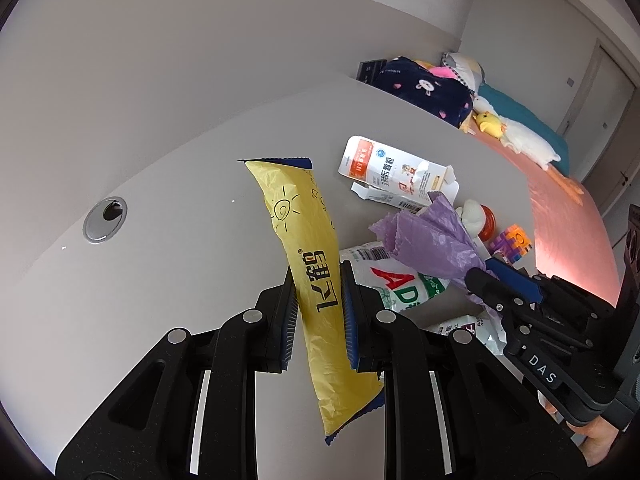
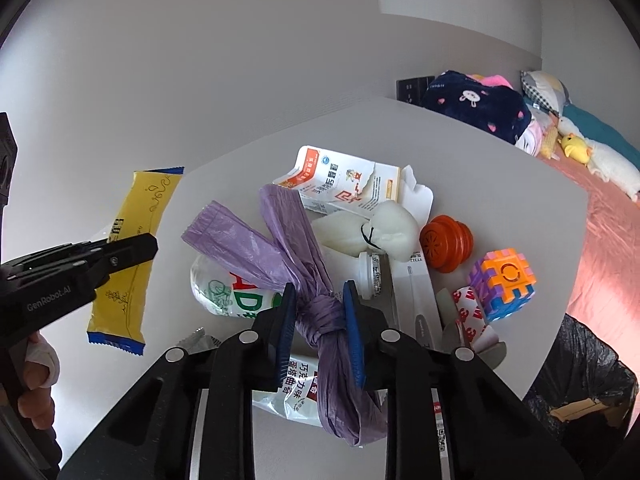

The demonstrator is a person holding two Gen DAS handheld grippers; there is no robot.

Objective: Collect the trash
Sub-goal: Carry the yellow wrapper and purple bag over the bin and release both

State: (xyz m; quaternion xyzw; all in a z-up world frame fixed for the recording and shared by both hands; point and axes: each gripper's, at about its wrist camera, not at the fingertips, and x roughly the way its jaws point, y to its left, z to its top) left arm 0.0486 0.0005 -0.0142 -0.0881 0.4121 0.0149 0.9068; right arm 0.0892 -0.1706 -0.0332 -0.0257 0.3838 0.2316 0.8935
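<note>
My left gripper point(image 1: 318, 280) is shut on a long yellow snack wrapper point(image 1: 308, 248) and holds it above the grey table point(image 1: 160, 248); the wrapper also shows at the left of the right wrist view point(image 2: 132, 240). My right gripper point(image 2: 318, 298) is shut on a knotted purple plastic bag point(image 2: 296, 248), lifted over the pile; the bag also shows in the left wrist view point(image 1: 436, 240). Under it lie a torn white carton point(image 2: 344, 184), a white bottle with red and green print point(image 2: 224, 292), a white snack packet point(image 2: 296, 396) and a tied white pouch point(image 2: 384, 232).
An orange stopper point(image 2: 446, 244), a colourful puzzle cube point(image 2: 504, 280) and a red-and-white tape roll point(image 2: 468, 312) lie at the table's right. A black-lined bin point(image 2: 580, 384) stands off the right edge. A bed with blankets and plush toys point(image 2: 576, 148) lies beyond. A cable hole point(image 1: 105, 220) is at the left.
</note>
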